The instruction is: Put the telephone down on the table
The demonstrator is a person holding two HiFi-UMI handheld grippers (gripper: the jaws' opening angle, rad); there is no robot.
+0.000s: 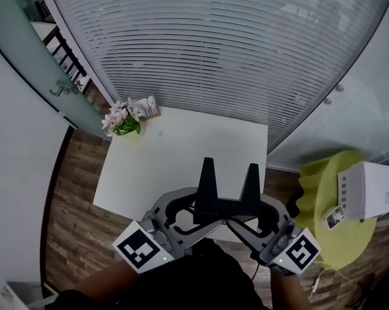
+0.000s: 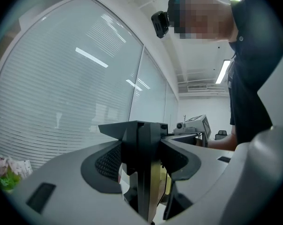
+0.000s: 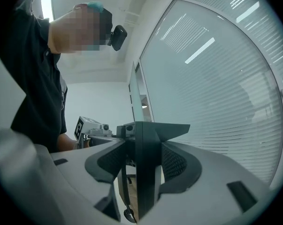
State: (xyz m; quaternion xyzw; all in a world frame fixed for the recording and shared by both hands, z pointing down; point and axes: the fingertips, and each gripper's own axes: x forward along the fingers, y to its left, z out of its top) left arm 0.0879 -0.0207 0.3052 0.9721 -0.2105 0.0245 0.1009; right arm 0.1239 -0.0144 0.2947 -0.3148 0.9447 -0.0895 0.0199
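Note:
A black telephone (image 1: 225, 197), with two upright prongs at its far side, hangs above the near edge of the white table (image 1: 175, 150). My left gripper (image 1: 195, 213) grips its left end and my right gripper (image 1: 259, 213) its right end, and the two point level at each other. In the left gripper view the dark pads press on the telephone's black edge (image 2: 140, 165), where my left gripper (image 2: 142, 161) is shut on it. The right gripper view has the right gripper (image 3: 143, 168) clamped on the other edge (image 3: 146, 172). A thin cord (image 3: 126, 209) dangles below.
Pink flowers (image 1: 121, 120) and a small card stand at the table's far left corner. A glass wall with blinds (image 1: 233, 50) runs behind the table. At the right is a yellow-green round seat (image 1: 323, 218) with a white box (image 1: 367, 189). Wooden floor (image 1: 75, 225) surrounds the table.

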